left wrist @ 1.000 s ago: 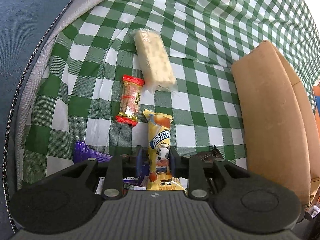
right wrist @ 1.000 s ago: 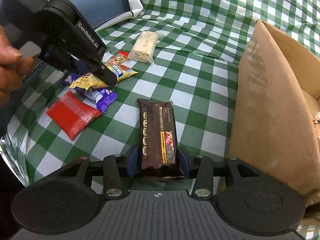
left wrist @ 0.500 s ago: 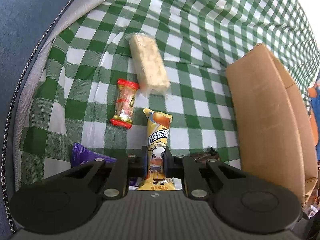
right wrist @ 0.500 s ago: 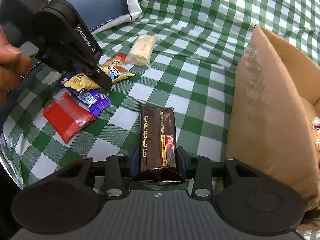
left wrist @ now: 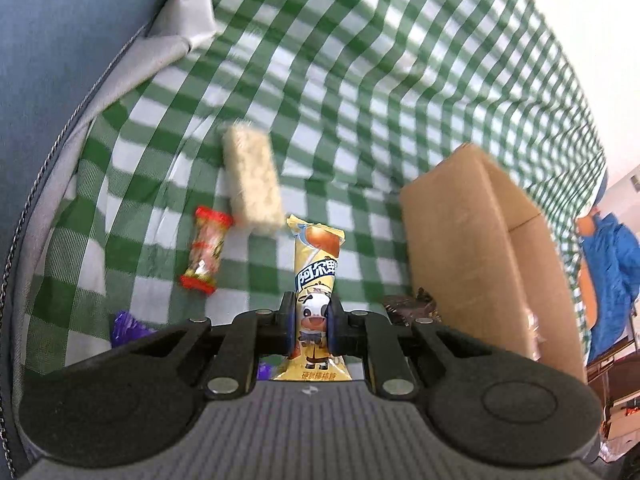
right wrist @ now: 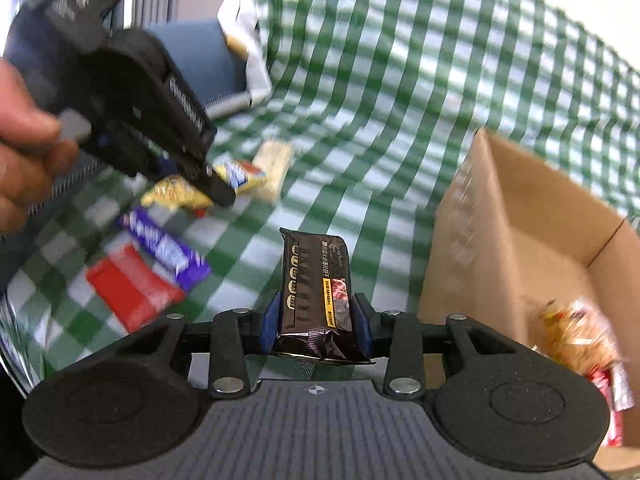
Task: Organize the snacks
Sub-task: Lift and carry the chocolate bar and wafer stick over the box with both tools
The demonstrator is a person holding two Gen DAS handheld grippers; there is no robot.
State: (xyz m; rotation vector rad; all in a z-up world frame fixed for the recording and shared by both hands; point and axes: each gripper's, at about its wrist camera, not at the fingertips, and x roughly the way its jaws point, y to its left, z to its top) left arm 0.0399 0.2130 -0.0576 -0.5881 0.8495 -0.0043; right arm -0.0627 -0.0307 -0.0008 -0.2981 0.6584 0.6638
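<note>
Yellow stick (left wrist: 316, 280) with cow cartoon and Chinese lettering, pinched in left gripper (left wrist: 313, 322) above checked cloth (left wrist: 360, 100), dark bar (right wrist: 316, 288) clamped in right gripper (right wrist: 316, 326), small print unreadable, cardboard box (right wrist: 500, 208) alongside, wrapped snacks (right wrist: 580, 332) inside.

Each handheld tool has a dark grey ribbed body with a small cross mark at the middle of its front edge, flanked by two round black housings. From these, black linkage bars run forward, pinned with silver round screws. The left tongs (left wrist: 311, 322) and right tongs (right wrist: 316, 322) end in blue pads on black fingers. Seen from the right wrist, the left tool's black casing bears blurred white lettering and a pale grey trigger under the person's hand (right wrist: 24, 148).
</note>
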